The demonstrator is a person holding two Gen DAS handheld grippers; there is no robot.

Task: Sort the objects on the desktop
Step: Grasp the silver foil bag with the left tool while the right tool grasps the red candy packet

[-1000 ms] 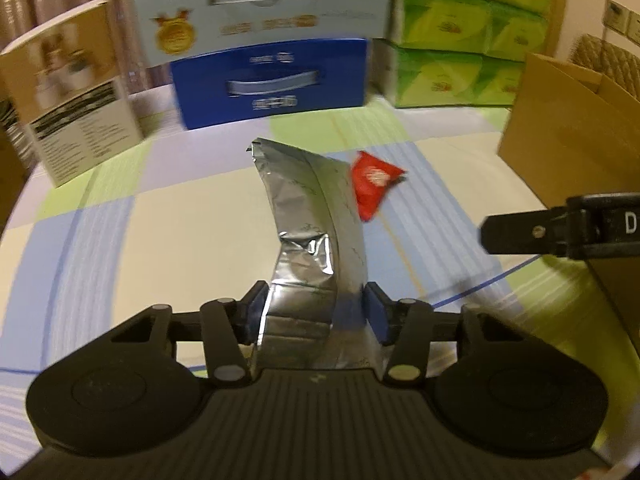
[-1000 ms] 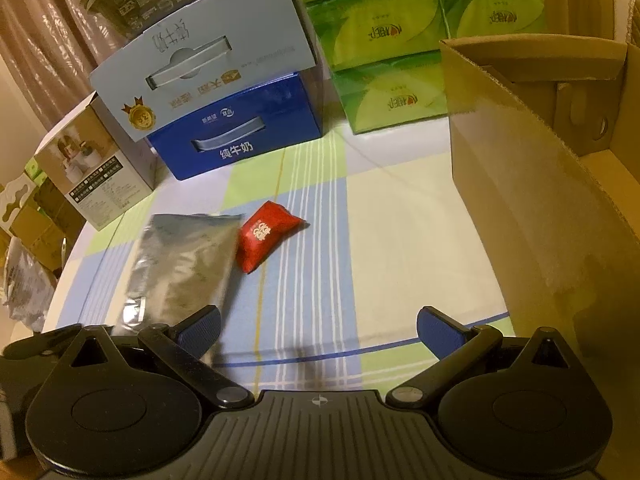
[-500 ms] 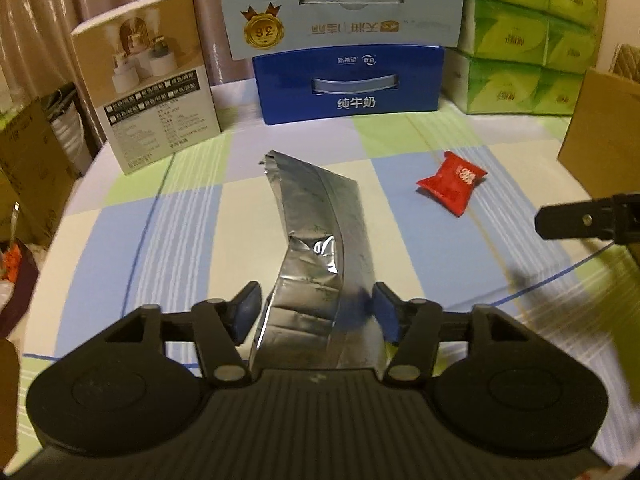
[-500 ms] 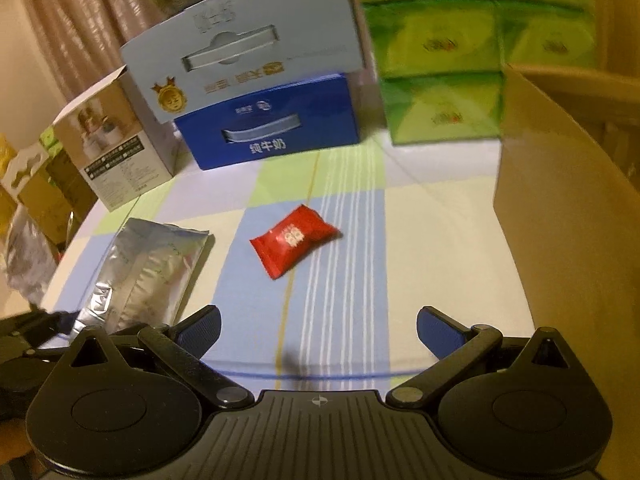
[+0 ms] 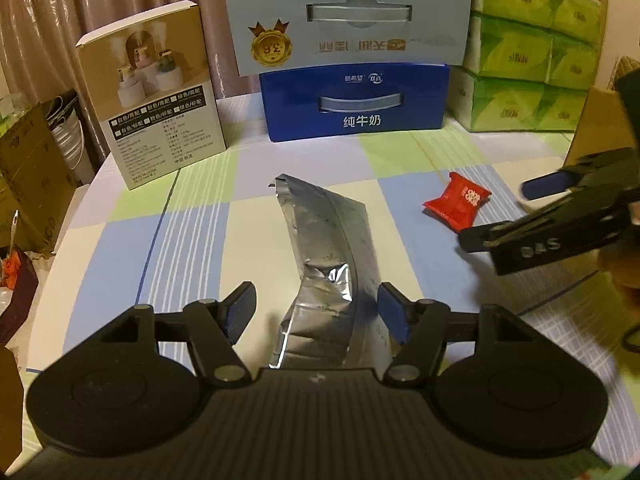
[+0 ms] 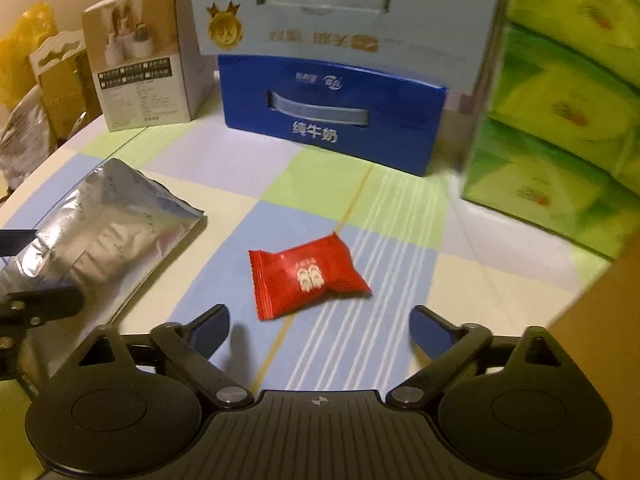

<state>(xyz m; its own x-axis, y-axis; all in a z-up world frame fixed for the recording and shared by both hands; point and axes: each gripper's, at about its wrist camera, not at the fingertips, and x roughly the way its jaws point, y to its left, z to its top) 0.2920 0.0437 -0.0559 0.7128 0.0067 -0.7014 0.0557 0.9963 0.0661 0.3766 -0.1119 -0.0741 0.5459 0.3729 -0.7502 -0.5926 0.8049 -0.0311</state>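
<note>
The red candy packet (image 6: 306, 276) is lying flat on the checked tablecloth (image 6: 280, 196), just ahead of the right gripper (image 6: 318, 326) and roughly centred on the gap between its blue pads (image 6: 426, 330). Those jaws are standing wide and are closing, but the packet is sitting beyond the fingertips, not between them, and nothing is touching it. In the left wrist view the same packet (image 5: 456, 202) is resting near the right gripper's tips (image 5: 510, 216), which are reaching in from the right edge.

To the packet's left, the silver foil pouch (image 5: 332, 268) is lying lengthwise on the cloth, its near end sitting between the fingers of the left gripper (image 5: 316, 308). That gripper's jaws are opening; the left pad is standing clear of the foil, while the right pad is right at the pouch's edge.

Behind both items, a blue milk carton (image 5: 354, 104) is standing with a pale blue carton (image 5: 348, 16) stacked on top. A white-and-tan product box (image 5: 156, 96) is standing to the left, and green tissue packs (image 5: 532, 60) are piled to the right. A brown cardboard box (image 6: 600, 344) is showing at the right edge.
</note>
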